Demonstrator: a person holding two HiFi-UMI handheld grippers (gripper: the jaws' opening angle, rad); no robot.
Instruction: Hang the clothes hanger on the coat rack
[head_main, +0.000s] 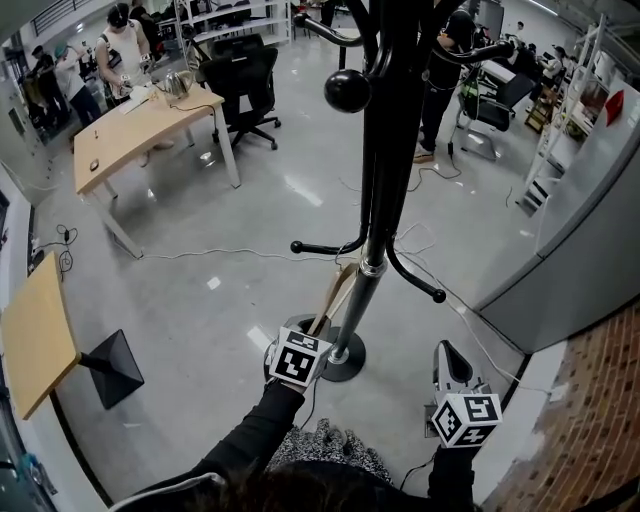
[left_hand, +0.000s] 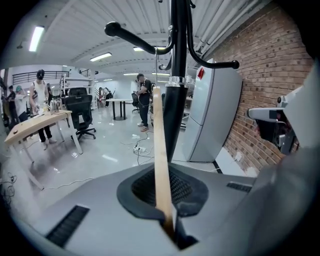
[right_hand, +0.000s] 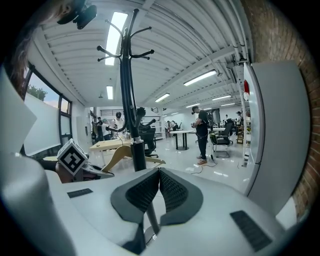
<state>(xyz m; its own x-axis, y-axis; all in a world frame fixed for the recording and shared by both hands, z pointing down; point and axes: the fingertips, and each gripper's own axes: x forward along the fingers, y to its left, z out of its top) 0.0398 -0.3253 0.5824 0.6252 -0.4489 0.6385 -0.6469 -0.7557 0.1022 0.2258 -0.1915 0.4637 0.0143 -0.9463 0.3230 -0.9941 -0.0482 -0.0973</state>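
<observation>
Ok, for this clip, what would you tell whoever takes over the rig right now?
Left tool: shut on a wooden part of the clothes hanger, which it holds up close beside the coat rack pole.
Right tool: shut, empty, off to the side of the rack.
Done: hanger is in hand and at the rack.
Left: no view shows the hanger hooked on a peg. Probably set its hook over a lower peg, then release.
</observation>
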